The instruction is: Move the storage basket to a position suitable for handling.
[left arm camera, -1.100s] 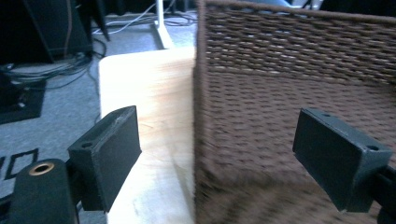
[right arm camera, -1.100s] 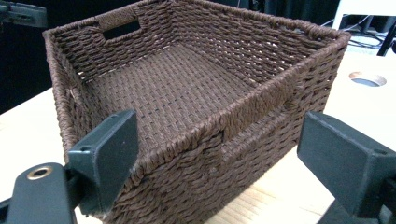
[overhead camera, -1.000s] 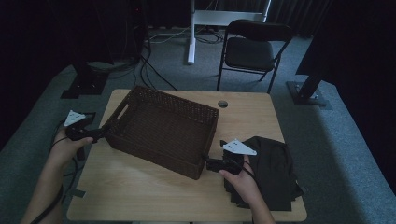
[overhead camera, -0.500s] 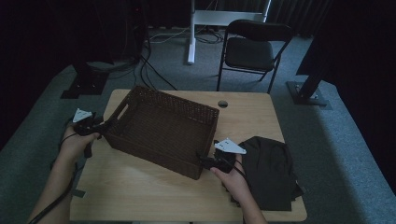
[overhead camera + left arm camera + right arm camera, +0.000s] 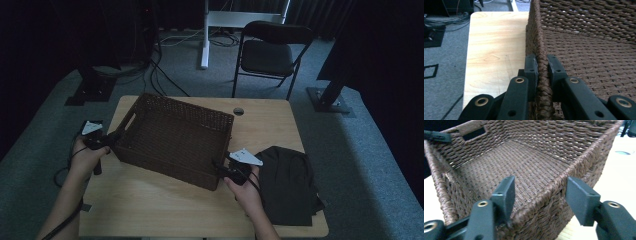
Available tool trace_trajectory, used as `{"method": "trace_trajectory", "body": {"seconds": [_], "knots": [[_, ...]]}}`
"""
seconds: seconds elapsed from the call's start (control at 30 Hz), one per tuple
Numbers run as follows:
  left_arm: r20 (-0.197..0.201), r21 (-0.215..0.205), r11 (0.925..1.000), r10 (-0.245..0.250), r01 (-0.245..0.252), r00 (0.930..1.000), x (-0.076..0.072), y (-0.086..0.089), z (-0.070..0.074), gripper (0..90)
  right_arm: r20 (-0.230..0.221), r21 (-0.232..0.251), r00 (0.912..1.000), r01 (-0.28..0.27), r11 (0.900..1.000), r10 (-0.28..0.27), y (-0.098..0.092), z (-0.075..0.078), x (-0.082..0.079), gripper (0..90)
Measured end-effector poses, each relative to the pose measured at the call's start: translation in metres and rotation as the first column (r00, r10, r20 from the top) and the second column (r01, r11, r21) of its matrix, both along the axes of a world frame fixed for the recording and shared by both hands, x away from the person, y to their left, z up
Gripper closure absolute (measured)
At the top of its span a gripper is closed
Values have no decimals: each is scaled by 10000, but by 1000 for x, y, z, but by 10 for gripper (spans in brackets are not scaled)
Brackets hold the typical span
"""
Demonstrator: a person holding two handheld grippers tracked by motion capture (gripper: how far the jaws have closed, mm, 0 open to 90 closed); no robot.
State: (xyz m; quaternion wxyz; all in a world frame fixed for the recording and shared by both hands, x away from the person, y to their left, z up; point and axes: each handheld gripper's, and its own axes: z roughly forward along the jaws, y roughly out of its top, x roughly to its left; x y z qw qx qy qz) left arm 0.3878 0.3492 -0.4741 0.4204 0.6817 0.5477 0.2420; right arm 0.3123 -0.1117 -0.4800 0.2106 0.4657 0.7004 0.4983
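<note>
Both my grippers at the woven basket's ends.

The brown wicker basket [image 5: 175,140] sits on the wooden tabletop [image 5: 165,210], its long axis slanting from near left to far right. My left gripper [image 5: 541,67] pinches the rim of its handle-end wall. My right gripper [image 5: 539,195] straddles the near corner rim, jaws just closing, not yet pressing. A dark cloth [image 5: 290,182] lies beside my right hand [image 5: 245,192].

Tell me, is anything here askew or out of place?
The woven basket sits turned at an angle to the table edges, not square with them. A dark cloth hangs slightly over the table's right edge. No damage or spill shows.
</note>
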Motion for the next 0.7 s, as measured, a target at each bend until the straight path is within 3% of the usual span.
{"method": "trace_trajectory", "body": {"seconds": [0.13,0.17,0.3,0.47,0.7], "knots": [[23,-218,9998,39,-39,10000,-5,-1,-1,819,-76,16,9996,275,9996,-275,-2,1,2,468],[45,-279,9996,107,-106,9999,-12,-2,-1,818,-58,-25,9988,478,9989,-478,-3,2,3,534],[51,-530,9980,356,-353,9994,-24,-6,-3,817,-118,-105,9974,715,9974,-716,-5,3,8,572],[61,-588,9962,650,-645,9979,-33,-10,-3,816,-66,-510,9977,670,9965,-674,-6,5,15,597],[31,-849,9919,949,-943,9955,-43,-16,-4,814,-151,-643,9987,480,9968,-491,-12,7,26,619]]}}
